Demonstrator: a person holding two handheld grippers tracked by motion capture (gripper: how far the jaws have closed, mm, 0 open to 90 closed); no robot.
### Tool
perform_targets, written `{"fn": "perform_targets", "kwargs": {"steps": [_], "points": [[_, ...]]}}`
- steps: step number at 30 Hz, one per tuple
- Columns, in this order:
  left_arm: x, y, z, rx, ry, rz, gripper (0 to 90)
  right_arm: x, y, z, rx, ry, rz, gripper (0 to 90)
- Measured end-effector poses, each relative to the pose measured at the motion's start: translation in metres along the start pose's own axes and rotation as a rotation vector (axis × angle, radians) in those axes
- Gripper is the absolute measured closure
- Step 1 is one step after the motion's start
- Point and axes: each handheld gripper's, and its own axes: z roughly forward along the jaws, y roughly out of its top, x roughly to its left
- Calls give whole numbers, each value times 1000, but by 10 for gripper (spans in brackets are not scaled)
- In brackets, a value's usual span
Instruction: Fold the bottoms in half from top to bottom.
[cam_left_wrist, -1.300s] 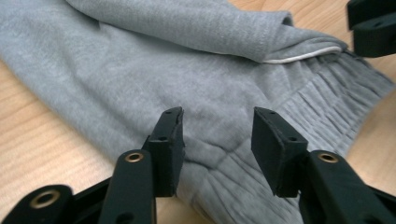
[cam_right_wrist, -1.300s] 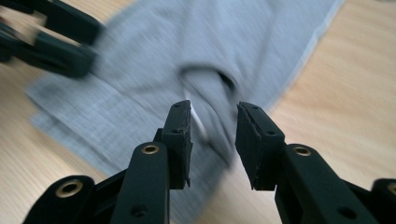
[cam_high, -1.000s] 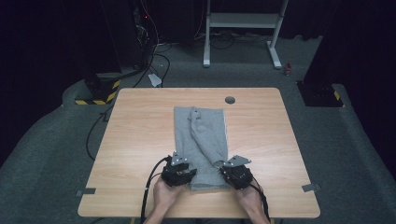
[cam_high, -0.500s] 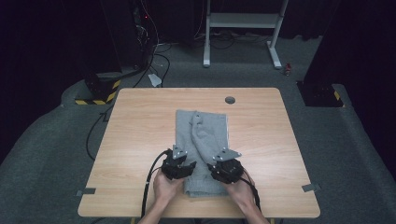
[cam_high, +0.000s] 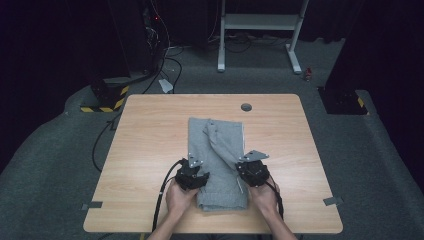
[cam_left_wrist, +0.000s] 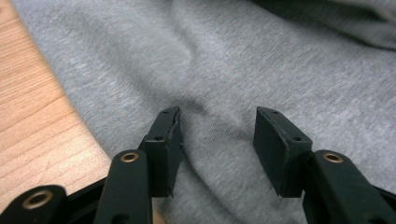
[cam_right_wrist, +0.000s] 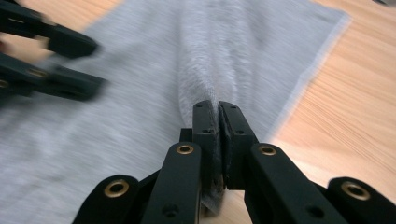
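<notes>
We see the R gripper (cam_right_wrist: 218, 112) pinching a fold of the grey cloth (cam_high: 216, 150) w/ jaws tight, L gripper (cam_left_wrist: 217, 126) wide open on it.

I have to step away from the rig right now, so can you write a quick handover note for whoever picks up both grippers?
Left gripper: open, fingers down on the grey garment near its left edge, nothing pinched.
Right gripper: shut on a raised fold of the garment near its right edge.
Garment: lying lengthwise mid-table, an upper layer folded diagonally across its far part.
Done: right side gripped.
Left: probably close the left gripper on the cloth, then carry on the fold with both.
</notes>
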Motion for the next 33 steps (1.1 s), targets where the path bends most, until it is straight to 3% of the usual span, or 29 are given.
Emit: {"fn": "perform_targets", "kwargs": {"steps": [4,7,10,13,15,17,19,22,26,29,31,33], "points": [[1,0,0,0,-6,-11,517,-24,-23,13,76,-8,96,825],[2,2,-2,0,-9,-14,519,-25,-24,7,52,-40,115,711],[-1,6,-6,-32,-10,4,518,-16,-18,-6,-17,-33,81,685],[-1,11,-3,-28,-12,4,527,-2,-11,-7,-30,-18,8,683],[0,12,1,-8,-10,2,547,4,-10,-3,-18,-8,-11,688],[2,10,5,20,-11,4,589,6,-12,7,31,-20,-27,702],[4,6,1,11,-19,7,647,5,-17,13,60,-21,-23,739],[5,-2,-5,6,-46,13,740,4,-24,10,60,-11,-34,811],[0,-11,-18,9,-70,31,788,11,-30,0,78,18,-79,824],[0,-5,-24,-32,-63,29,758,16,-27,-11,38,16,-97,784],[1,4,-24,-50,-59,11,687,17,-19,-15,5,-1,-90,737],[2,13,-20,-54,-40,20,622,17,-9,-12,-4,-43,-95,665]]}}
